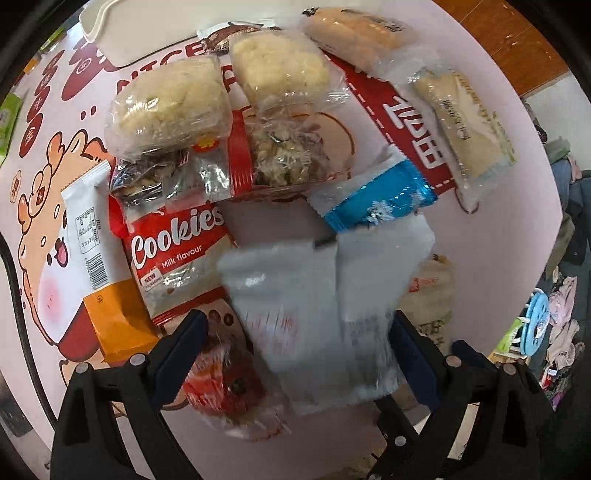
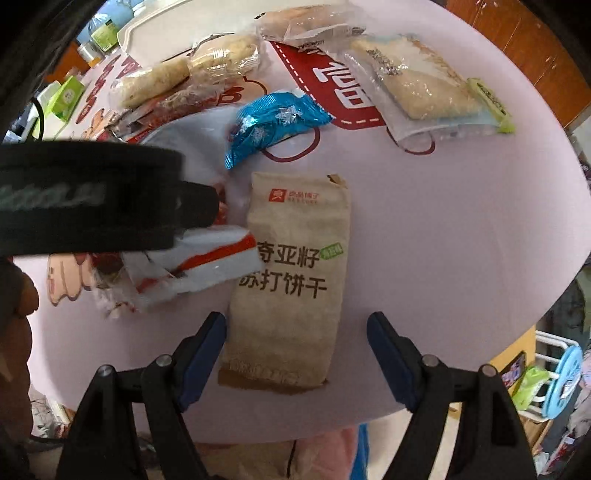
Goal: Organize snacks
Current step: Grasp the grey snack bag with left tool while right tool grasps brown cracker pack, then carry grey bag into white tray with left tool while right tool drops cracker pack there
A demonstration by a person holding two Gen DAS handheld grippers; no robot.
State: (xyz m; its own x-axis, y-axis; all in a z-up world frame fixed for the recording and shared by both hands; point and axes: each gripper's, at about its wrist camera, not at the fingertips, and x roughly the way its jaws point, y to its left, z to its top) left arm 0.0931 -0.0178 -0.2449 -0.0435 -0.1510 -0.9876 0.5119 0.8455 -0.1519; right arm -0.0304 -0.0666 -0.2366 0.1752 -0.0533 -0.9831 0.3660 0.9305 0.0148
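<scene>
My left gripper [image 1: 299, 325] points down over a blurred white packet [image 1: 314, 314] with a red stripe [image 2: 207, 266]. The packet lies between the wide-apart jaws, and the pads do not visibly press it. It rests partly on a clear-wrapped red snack [image 1: 229, 387]. My right gripper [image 2: 297, 332] stands open astride the near end of a brown cracker packet [image 2: 291, 280] lying flat on the pink table cover [image 2: 443, 221], with a gap beside each pad. In the left wrist view that brown packet [image 1: 432, 295] shows past the white one.
Behind lie a blue foil packet [image 2: 273, 118], a red cookies bag [image 1: 173, 247], a white-and-orange packet [image 1: 92, 258], clear-wrapped rice puffs [image 1: 170, 107] and bread packets [image 2: 424, 85]. A white tray [image 2: 166, 26] stands at the back. The table edge [image 2: 332, 424] runs just below my right gripper.
</scene>
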